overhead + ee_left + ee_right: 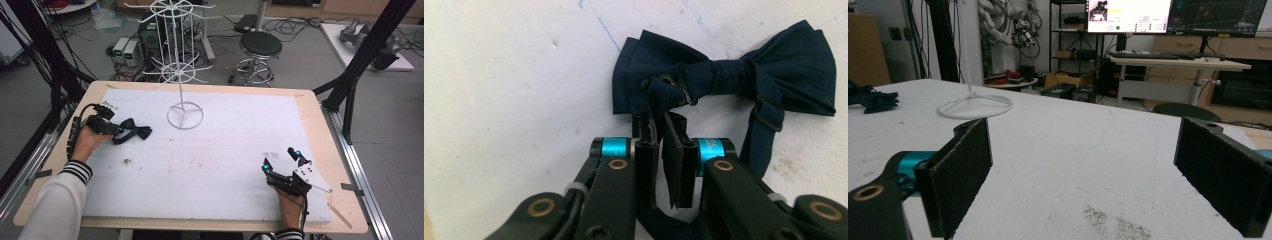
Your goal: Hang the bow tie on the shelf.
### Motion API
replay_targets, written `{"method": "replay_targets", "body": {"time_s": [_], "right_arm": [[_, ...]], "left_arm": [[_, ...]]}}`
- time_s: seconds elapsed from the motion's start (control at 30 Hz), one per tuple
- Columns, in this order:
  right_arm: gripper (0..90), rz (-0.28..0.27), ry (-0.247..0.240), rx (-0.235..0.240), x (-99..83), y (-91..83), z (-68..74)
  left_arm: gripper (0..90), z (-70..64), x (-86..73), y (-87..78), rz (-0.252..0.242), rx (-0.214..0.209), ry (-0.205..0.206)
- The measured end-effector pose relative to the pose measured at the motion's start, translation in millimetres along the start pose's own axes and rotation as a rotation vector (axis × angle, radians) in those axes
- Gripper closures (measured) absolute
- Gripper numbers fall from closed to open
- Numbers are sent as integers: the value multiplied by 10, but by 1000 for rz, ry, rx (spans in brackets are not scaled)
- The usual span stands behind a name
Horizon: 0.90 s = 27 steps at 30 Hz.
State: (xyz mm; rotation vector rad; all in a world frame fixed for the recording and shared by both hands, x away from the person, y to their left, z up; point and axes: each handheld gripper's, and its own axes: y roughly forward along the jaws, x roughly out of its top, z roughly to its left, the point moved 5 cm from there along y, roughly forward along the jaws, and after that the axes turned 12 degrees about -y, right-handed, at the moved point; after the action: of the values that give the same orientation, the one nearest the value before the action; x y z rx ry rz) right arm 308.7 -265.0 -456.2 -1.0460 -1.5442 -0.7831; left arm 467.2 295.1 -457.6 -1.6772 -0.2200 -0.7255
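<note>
1. Navy fabric bow tie point(729, 80) lies flat on the white-covered counter point(225, 165), at its left side, directly ahead of the left gripper point(665, 165).
2. Left gripper: its fingers point(646, 165) are closed on a fold of the tie's strap, just behind the bow's centre knot. The bow itself rests on the counter beyond the fingertips.
3. Key relation: the bow's long axis runs crosswise to the left gripper's line of reach in the left gripper view; in the high view the tie point(131, 131) extends from the fingers toward the counter's middle, pointing roughly at the ring base of the white wire rack point(185, 116).
4. Nearer hand: the left, plainly. The right gripper point(283, 164) rests near the front right corner of the counter, well apart from the tie, with its fingers point(960, 175) spread wide and nothing between them.
5. Appearance: dark blue, soft, two pleated wings pinched at a wrapped knot; a narrow strap with a dark slider loops down on one side; a small dark hook sits by the knot.
6. Judgement: the grip is on thin strap, so a lift will likely let the bow dangle and swing. The rack stands beyond the tie, so any carry goes forward and to the right.
</note>
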Motion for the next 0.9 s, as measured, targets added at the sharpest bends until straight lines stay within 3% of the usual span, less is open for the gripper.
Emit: {"method": "replay_targets", "body": {"time_s": [0.33, 0.57, 0.7, 0.8, 0.83, 0.9], "right_arm": [[76, 1, 1, -1, -1, -1, 1], [76, -1, -3, -1, 1, 0, 0], [76, -2, -3, -2, 1, 1, 1], [76, -2, -3, -2, 2, 2, 2], [76, -2, -2, -2, 1, 2, 3], [76, -2, -3, -2, 1, 2, 2]], "left_arm": [[874, -8, -4, -66, -42, -4, 12], [875, -45, 32, -169, -131, -18, 19], [875, -80, 79, -289, -214, -42, 28], [875, -89, 96, -319, -244, -57, 33], [875, -100, 118, -346, -278, -69, 27], [875, -106, 126, -363, -287, -71, 38]]}}
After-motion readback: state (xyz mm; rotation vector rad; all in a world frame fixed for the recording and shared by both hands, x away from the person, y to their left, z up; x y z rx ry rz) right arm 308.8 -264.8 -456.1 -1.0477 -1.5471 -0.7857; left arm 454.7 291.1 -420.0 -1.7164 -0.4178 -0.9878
